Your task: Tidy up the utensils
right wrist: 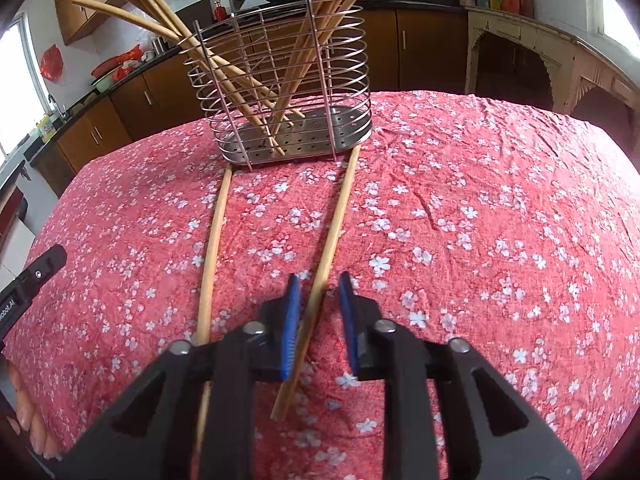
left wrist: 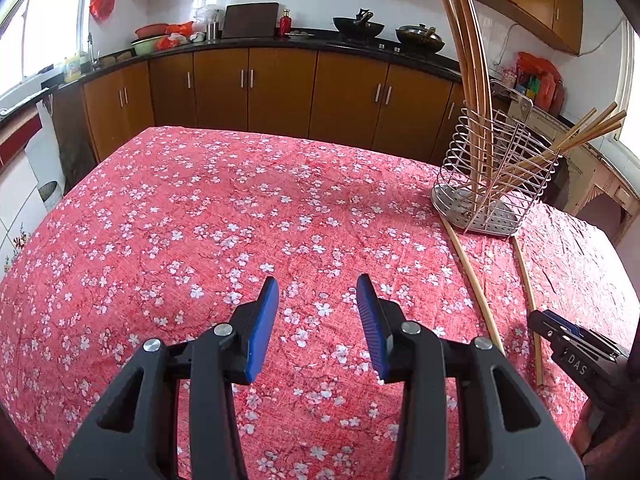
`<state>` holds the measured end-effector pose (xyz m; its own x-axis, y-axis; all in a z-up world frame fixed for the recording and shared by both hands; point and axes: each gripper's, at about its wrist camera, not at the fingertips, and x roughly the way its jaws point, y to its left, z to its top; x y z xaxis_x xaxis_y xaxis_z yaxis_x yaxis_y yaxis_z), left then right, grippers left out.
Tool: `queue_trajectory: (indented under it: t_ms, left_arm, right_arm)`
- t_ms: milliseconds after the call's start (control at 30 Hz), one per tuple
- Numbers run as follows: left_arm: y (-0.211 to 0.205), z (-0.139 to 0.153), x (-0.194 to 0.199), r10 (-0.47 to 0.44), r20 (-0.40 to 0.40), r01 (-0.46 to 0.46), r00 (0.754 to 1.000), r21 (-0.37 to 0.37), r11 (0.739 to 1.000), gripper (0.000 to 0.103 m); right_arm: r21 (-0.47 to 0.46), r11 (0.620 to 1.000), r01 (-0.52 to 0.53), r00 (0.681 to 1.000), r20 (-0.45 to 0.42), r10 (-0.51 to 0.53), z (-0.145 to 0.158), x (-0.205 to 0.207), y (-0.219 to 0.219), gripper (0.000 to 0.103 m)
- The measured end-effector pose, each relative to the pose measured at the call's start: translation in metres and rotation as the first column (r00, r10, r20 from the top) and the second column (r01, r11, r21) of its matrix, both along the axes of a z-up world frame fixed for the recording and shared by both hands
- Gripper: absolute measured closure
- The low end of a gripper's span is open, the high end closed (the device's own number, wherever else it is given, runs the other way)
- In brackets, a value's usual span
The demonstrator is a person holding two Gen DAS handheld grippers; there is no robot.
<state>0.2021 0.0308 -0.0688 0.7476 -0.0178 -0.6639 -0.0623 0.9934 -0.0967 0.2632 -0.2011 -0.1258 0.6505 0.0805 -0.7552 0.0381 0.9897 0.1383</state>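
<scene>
Right tool (right wrist: 316, 312) parted narrowly, straddling long pale bamboo chopstick (right wrist: 334, 236); long axis aimed at 12 o'clock toward silver wire utensil holder (right wrist: 280, 92). Left tool (left wrist: 318, 320) spread wide, holding nothing, farther off.

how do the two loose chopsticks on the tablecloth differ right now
The right wooden chopstick lying on the cloth runs between the fingers of the open right claw; the left wooden chopstick lying on the cloth has no claw around it, passing beside the left finger. The right one's near end shows on the cloth; the left one's is hidden under the claw. Both are pale, lie flat, and point toward the wire utensil basket.
</scene>
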Motion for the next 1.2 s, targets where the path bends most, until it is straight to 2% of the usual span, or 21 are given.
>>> queue_trajectory:
  t_ms: [67, 367, 500, 567, 700, 833, 967, 1067, 1100, 1133, 1200]
  left_arm:
    - [-0.002, -0.001, 0.001, -0.004, -0.005, 0.004, 1.000, -0.008, 1.000, 0.063]
    - [-0.027, -0.003, 0.001, -0.089, -0.027, 0.087, 0.996, -0.058, 0.995, 0.063]
    - [-0.049, -0.005, 0.003, -0.159, -0.049, 0.154, 0.986, -0.092, 0.984, 0.063]
    - [-0.062, -0.008, 0.004, -0.194, -0.059, 0.187, 0.979, -0.104, 0.977, 0.063]
    - [-0.091, -0.014, 0.007, -0.256, -0.084, 0.246, 0.963, -0.113, 0.963, 0.063]
    - [-0.114, -0.021, 0.013, -0.280, -0.107, 0.271, 0.954, -0.093, 0.958, 0.063]
    - [-0.128, -0.031, 0.020, -0.259, -0.142, 0.258, 0.955, -0.030, 0.966, 0.063]
    - [-0.131, -0.037, 0.023, -0.245, -0.151, 0.249, 0.958, 0.009, 0.968, 0.082]
    - [-0.131, -0.038, 0.023, -0.242, -0.154, 0.248, 0.958, 0.022, 0.968, 0.091]
    - [-0.130, -0.038, 0.023, -0.235, -0.152, 0.242, 0.960, 0.031, 0.970, 0.095]
    - [-0.120, -0.038, 0.029, -0.210, -0.157, 0.216, 0.965, 0.022, 0.976, 0.096]
  right_arm:
    - [0.011, 1.000, 0.013, 1.000, -0.001, -0.013, 0.000, 0.001, -0.004, 0.093]
    - [0.026, 0.993, 0.111, 0.994, -0.003, -0.111, 0.000, 0.002, -0.047, 0.096]
    - [0.027, 0.979, 0.201, 0.980, -0.008, -0.201, 0.000, 0.002, -0.083, 0.096]
    - [0.034, 0.962, 0.271, 0.963, -0.011, -0.270, 0.000, 0.001, -0.106, 0.096]
    - [0.064, 0.946, 0.317, 0.948, -0.017, -0.317, -0.001, -0.003, -0.132, 0.096]
    - [0.044, 0.953, 0.301, 0.954, -0.007, -0.301, -0.001, -0.005, -0.132, 0.096]
    - [0.043, 0.957, 0.288, 0.958, -0.005, -0.288, -0.001, -0.002, -0.130, 0.096]
    - [0.047, 0.960, 0.277, 0.961, -0.006, -0.277, -0.001, -0.003, -0.128, 0.096]
    - [0.048, 0.961, 0.272, 0.962, -0.005, -0.272, -0.001, -0.005, -0.126, 0.096]
    - [0.049, 0.965, 0.260, 0.966, -0.005, -0.260, -0.001, -0.004, -0.124, 0.096]
    - [0.049, 0.969, 0.240, 0.971, -0.005, -0.240, -0.002, -0.002, -0.120, 0.096]
